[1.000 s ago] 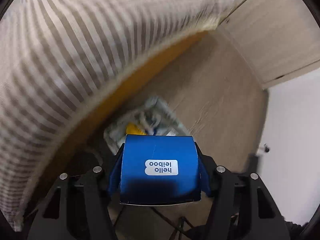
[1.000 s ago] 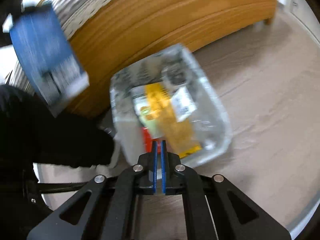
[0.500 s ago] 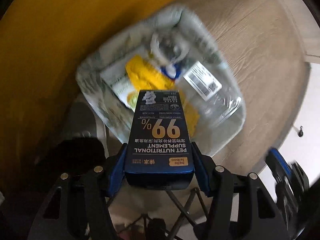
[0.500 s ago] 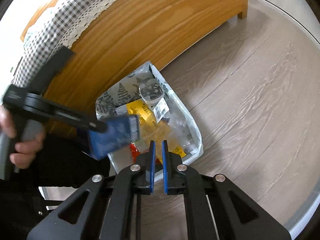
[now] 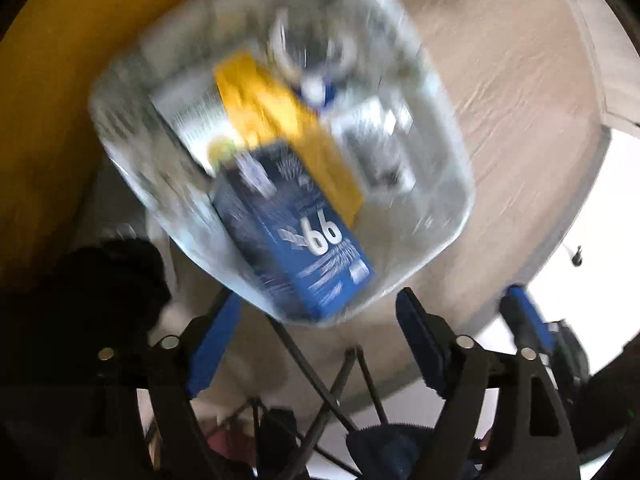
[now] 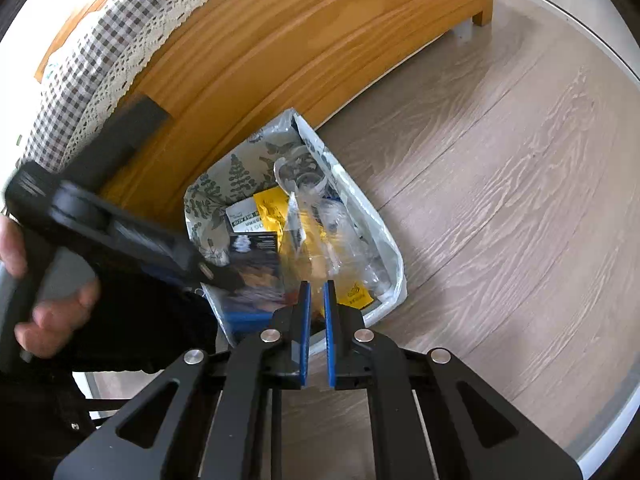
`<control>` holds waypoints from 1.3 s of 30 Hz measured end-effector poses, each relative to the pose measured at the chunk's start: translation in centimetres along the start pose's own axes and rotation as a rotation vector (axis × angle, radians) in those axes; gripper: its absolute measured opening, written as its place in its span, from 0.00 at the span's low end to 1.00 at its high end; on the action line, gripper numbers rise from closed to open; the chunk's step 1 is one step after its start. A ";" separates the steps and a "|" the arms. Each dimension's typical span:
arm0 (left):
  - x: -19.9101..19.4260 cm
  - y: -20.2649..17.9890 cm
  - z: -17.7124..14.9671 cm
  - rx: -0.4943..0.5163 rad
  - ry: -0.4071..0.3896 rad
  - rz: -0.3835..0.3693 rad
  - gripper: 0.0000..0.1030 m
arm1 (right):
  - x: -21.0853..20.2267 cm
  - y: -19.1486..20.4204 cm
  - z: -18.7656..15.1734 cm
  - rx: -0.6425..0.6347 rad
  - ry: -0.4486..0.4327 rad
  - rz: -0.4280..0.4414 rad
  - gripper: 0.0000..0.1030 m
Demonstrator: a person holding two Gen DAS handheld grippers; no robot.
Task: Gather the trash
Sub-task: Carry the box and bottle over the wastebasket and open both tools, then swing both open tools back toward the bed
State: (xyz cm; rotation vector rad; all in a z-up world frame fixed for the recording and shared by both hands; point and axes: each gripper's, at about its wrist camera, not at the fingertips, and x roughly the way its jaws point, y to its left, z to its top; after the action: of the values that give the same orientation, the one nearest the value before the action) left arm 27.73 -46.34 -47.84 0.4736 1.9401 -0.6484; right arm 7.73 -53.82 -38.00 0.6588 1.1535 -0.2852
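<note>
A dark blue box (image 5: pixel 296 236) marked "99" lies free inside the white leaf-printed trash bag (image 5: pixel 448 216), on top of a yellow wrapper (image 5: pixel 280 120) and clear plastic. My left gripper (image 5: pixel 320 320) is open and empty just above the bag's near rim. In the right wrist view the blue box (image 6: pixel 252 272) shows in the bag (image 6: pixel 392 256) under the left gripper's body (image 6: pixel 100 216). My right gripper (image 6: pixel 316 300) hangs over the bag's near edge, its blue pads almost together with a narrow gap and nothing between them.
The bag stands on the wood-look floor (image 6: pixel 500 200) against a wooden bed frame (image 6: pixel 320 48) with a checked, lace-edged cover (image 6: pixel 120 40). A folding stand's black legs (image 5: pixel 320 384) show below the left gripper. A white wall edge (image 6: pixel 616 420) curves at the right.
My left gripper opened and the blue box dropped from it into the bag. The right gripper drew back a little from the bag.
</note>
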 end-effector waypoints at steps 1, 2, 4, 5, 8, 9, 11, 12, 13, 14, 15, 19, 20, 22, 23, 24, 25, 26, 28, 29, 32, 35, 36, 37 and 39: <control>-1.2 0.1 -0.1 0.006 -0.038 -0.003 0.83 | -0.2 0.0 0.0 -0.005 -0.003 -0.005 0.08; -2.4 0.2 -0.2 0.015 -0.075 0.007 0.84 | -0.2 0.0 0.1 -0.010 -0.004 -0.008 0.12; -5.0 0.9 -0.8 0.019 -0.148 0.005 0.84 | -0.1 -0.1 0.3 -0.012 -0.008 -0.014 0.15; -6.3 1.6 -1.2 0.009 -0.175 0.001 0.84 | 0.0 -0.1 0.4 -0.011 -0.011 -0.012 0.16; -9.4 2.4 -2.5 -0.004 -0.245 -0.016 0.84 | -0.3 0.3 0.9 -0.024 -0.020 -0.011 0.16; -10.8 2.7 -3.2 0.005 -0.280 -0.032 0.84 | -0.3 0.6 1.1 -0.033 -0.022 -0.012 0.16; -12.7 2.8 -3.7 0.019 -0.318 -0.048 0.84 | -0.4 1.2 1.5 -0.054 -0.025 -0.014 0.16; -13.7 3.1 -4.2 0.020 -0.342 -0.059 0.84 | -0.5 1.6 1.8 -0.066 -0.026 -0.014 0.16; -15.0 3.4 -4.4 0.015 -0.364 -0.071 0.84 | -0.7 2.1 2.1 -0.080 -0.029 -0.016 0.16; -16.0 3.8 -4.8 0.012 -0.381 -0.083 0.84 | -0.9 2.8 2.6 -0.098 -0.035 -0.019 0.16; -17.1 4.3 -5.1 0.008 -0.405 -0.099 0.84 | -1.1 3.3 2.8 -0.110 -0.040 -0.021 0.16; -22.7 6.4 -6.7 0.006 -0.537 -0.135 0.84 | -3.2 6.5 5.2 -0.188 -0.098 -0.026 0.32; -24.2 7.2 -7.3 0.000 -0.577 -0.135 0.84 | -3.7 7.3 5.7 -0.205 -0.115 -0.025 0.37; -26.5 8.6 -8.3 -0.010 -0.640 -0.137 0.84 | -5.2 9.6 7.5 -0.254 -0.169 -0.015 0.40; -28.0 9.5 -9.0 -0.016 -0.682 -0.134 0.84 | -5.8 10.6 8.3 -0.273 -0.189 -0.009 0.45; -28.9 10.1 -9.5 -0.019 -0.711 -0.129 0.84 | -6.7 12.3 9.6 -0.305 -0.223 -0.001 0.49; -30.1 11.1 -10.2 -0.028 -0.759 -0.118 0.84 | -7.2 13.4 10.5 -0.325 -0.244 0.004 0.52; -31.0 12.0 -10.8 -0.038 -0.798 -0.108 0.84 | -7.9 15.2 12.0 -0.356 -0.276 0.018 0.53; -33.1 14.6 -12.2 -0.081 -0.880 -0.082 0.84 | -8.9 18.2 14.5 -0.407 -0.320 0.042 0.57; -33.9 15.7 -12.8 -0.097 -0.913 -0.072 0.84 | -9.3 19.7 15.7 -0.430 -0.340 0.058 0.60; -36.1 20.8 -14.6 -0.186 -1.009 -0.051 0.84 | -9.9 25.6 19.8 -0.531 -0.377 0.125 0.68; -37.3 25.4 -15.8 -0.287 -1.070 -0.050 0.84 | -8.7 32.4 24.0 -0.692 -0.368 0.169 0.76; -37.4 27.2 -16.1 -0.328 -1.085 -0.043 0.84 | -8.0 35.0 25.6 -0.750 -0.356 0.182 0.78; -37.5 29.0 -16.4 -0.368 -1.099 -0.033 0.84 | -7.0 37.5 27.1 -0.808 -0.336 0.196 0.80; -37.8 32.2 -16.7 -0.433 -1.119 -0.015 0.84 | -5.0 42.2 29.7 -0.907 -0.308 0.215 0.83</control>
State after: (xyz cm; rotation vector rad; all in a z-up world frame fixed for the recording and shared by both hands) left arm 51.04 -12.58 -15.28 -0.1813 0.9519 -0.3432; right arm 50.36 -39.79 -12.15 -0.0712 0.7859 0.3114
